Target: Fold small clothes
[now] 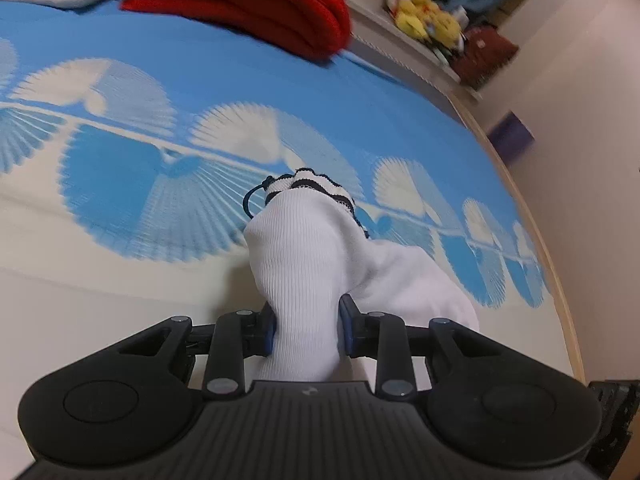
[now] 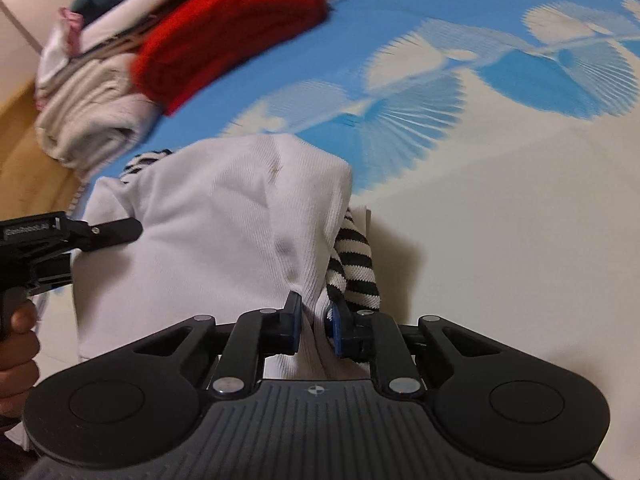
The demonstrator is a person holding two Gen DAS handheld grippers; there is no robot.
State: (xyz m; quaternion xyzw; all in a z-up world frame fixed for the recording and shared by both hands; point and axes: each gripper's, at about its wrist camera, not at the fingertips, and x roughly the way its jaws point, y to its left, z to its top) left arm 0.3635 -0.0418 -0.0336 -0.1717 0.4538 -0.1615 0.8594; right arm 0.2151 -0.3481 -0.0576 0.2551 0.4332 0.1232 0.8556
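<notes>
At centre frame in both views, a white ribbed garment (image 1: pixel 304 280) with black-and-white striped trim (image 2: pixel 354 264) hangs bunched over a blue-and-cream fan-patterned bedspread (image 1: pixel 160 60). The left gripper (image 1: pixel 307 330) is closed on a fold of it, and the right gripper (image 2: pixel 314 330) pinches another fold near the trim. A folded red cloth (image 2: pixel 224 36) fills the upper left beside a pile of pale folded clothes (image 2: pixel 88 116). Yellow plush toys (image 1: pixel 428 18) sit on a shelf at upper right.

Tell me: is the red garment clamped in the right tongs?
No: the right tongs are shut on the white garment, while the red garment lies apart on the pile.
</notes>
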